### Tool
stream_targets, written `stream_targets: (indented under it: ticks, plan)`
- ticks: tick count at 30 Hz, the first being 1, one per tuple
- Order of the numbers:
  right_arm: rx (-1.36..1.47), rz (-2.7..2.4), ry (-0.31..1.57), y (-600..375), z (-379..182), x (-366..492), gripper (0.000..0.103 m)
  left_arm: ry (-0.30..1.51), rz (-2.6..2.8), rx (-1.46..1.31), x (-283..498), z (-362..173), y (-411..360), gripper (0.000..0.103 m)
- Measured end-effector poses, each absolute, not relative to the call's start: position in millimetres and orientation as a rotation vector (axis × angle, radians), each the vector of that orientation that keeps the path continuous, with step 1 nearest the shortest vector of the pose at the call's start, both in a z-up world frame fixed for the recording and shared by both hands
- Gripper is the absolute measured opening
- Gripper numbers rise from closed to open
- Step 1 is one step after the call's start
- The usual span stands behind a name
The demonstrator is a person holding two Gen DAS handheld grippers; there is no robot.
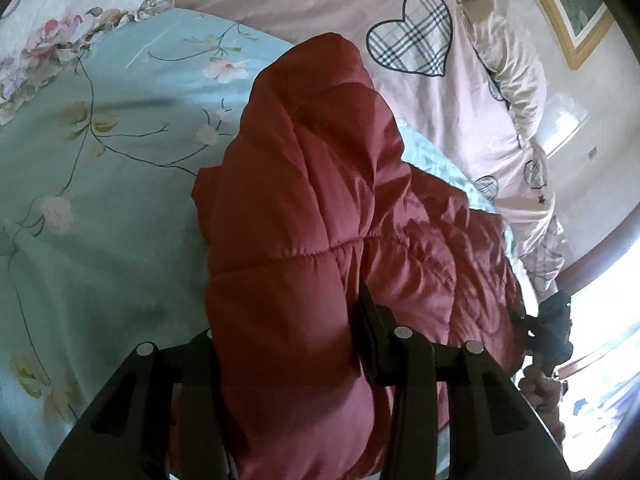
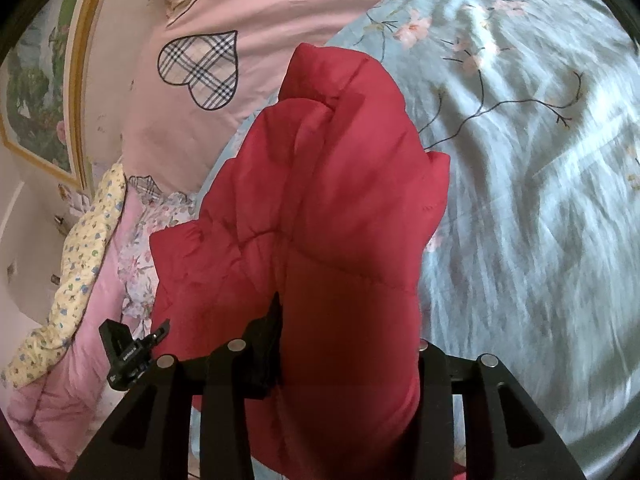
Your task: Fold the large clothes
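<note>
- Left wrist view, far left: floral pillow (image 1: 60, 20) with a ruffled edge at the top corner, lying on the pale blue floral sheet (image 1: 100, 200) that covers the bed.
- Centre: red quilted jacket (image 1: 304, 200), bunched and puffy, draped over the sheet and rising away from the camera.
- Left gripper (image 1: 288, 344) clamps a thick fold of the jacket; fabric fills the gap. Its right finger (image 1: 372, 332) shows pressed to the cloth, the left one is mostly buried under it.
- Behind the jacket: pink duvet (image 1: 400, 0) with a plaid heart patch (image 1: 412, 32).
- Far right: gold-framed picture (image 1: 568, 8) on the wall, bright window glare lower down, and the other gripper's black hardware at the jacket's right edge, a hand just below it.
- Right wrist view, far left: the same framed picture (image 2: 44, 92); below it a pink quilt with a yellow flowered lining (image 2: 80, 248).
- Left gripper's black parts (image 2: 128, 352) low left, beside the jacket's edge.
- Centre: jacket (image 2: 320, 208) held up off the bed, its top folding over.
- Right gripper (image 2: 348, 344) closes narrowly on a bundle of jacket; left finger (image 2: 274, 320) pressed against the fabric, right finger hidden behind it.
- Right: blue floral sheet (image 2: 520, 200), blurred.
</note>
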State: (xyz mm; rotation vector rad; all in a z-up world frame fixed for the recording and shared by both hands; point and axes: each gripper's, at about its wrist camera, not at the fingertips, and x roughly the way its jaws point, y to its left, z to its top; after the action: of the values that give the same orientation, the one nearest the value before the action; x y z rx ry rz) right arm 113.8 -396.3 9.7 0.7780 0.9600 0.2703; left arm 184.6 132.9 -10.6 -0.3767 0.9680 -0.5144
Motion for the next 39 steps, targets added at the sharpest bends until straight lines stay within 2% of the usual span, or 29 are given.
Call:
stream_targets:
  ticks: [6, 9, 11, 13, 22, 33, 39]
  plan:
    - [0.767, 0.254, 0.960, -398, -2, 116, 0.049, 0.962, -0.480, -0.326, 187, -21, 128, 0.046]
    - [0.756, 0.239, 0.963, -398, -4, 116, 0.053, 0.952, -0.455, -0.282, 185, -20, 123, 0.052]
    - [0.746, 0.232, 0.966, -398, -3, 116, 0.055, 0.941, -0.430, -0.250, 182, -16, 121, 0.060]
    - [0.729, 0.219, 0.972, -396, -2, 115, 0.062, 0.934, -0.418, -0.234, 182, -13, 122, 0.062]
    - [0.624, 0.150, 0.977, -392, 12, 114, 0.074, 0.912, -0.341, -0.194, 183, -7, 120, 0.076]
    - [0.488, 0.051, 0.946, -387, 31, 113, 0.075, 0.919, -0.293, -0.163, 187, -4, 116, 0.079]
    - [0.432, 0.007, 0.910, -385, 45, 110, 0.076, 0.850, -0.244, -0.088, 181, 13, 120, 0.086]
